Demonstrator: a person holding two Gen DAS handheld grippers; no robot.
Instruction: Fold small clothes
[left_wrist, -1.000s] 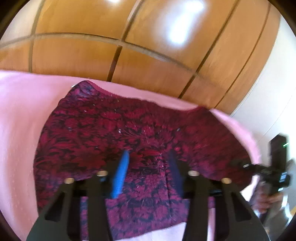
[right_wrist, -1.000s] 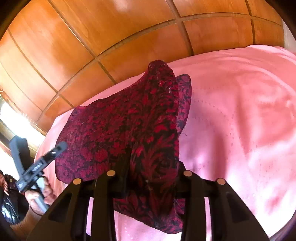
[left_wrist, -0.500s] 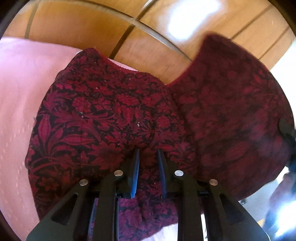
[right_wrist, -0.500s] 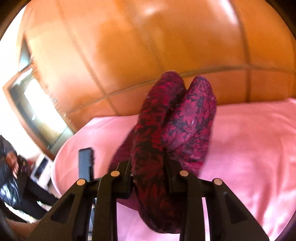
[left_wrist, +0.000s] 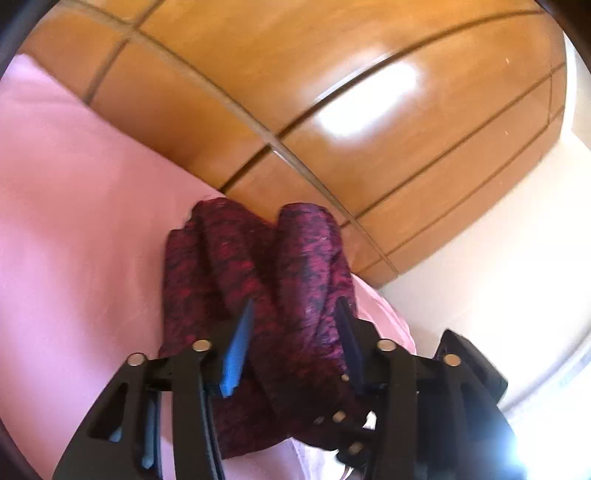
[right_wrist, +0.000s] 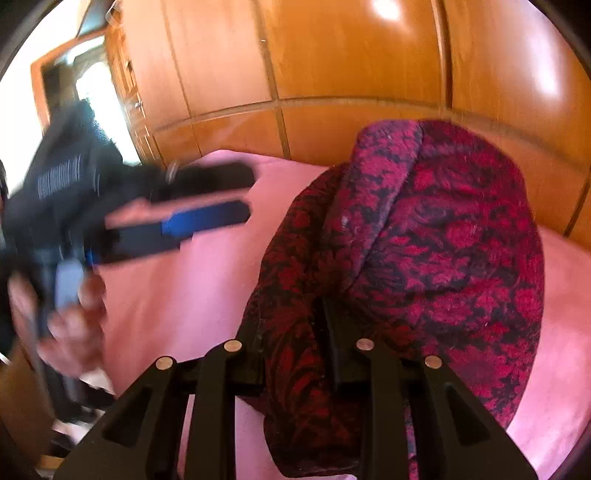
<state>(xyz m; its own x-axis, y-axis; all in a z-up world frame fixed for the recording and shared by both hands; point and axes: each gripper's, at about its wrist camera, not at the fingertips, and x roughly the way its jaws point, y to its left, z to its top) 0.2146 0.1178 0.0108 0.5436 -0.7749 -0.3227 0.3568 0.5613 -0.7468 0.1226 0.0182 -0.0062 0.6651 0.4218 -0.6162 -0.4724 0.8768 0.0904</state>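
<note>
Cloth (right_wrist: 436, 229) in dark red floral print (bunched into two humps) sits pinched between the right gripper (right_wrist: 295, 332) jaws, draping past them onto the pink bedspread (right_wrist: 177, 295). Left gripper (left_wrist: 291, 325) jaws are opening with cloth between them, though it's blurry, so I can't really tell if the blue pads (left_wrist: 236, 347) touch it.

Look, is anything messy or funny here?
Yes. The red flowery cloth is bunched in lumpy folds on the pink sheet, not flat. The right gripper pinches it; the left gripper is opening.
</note>
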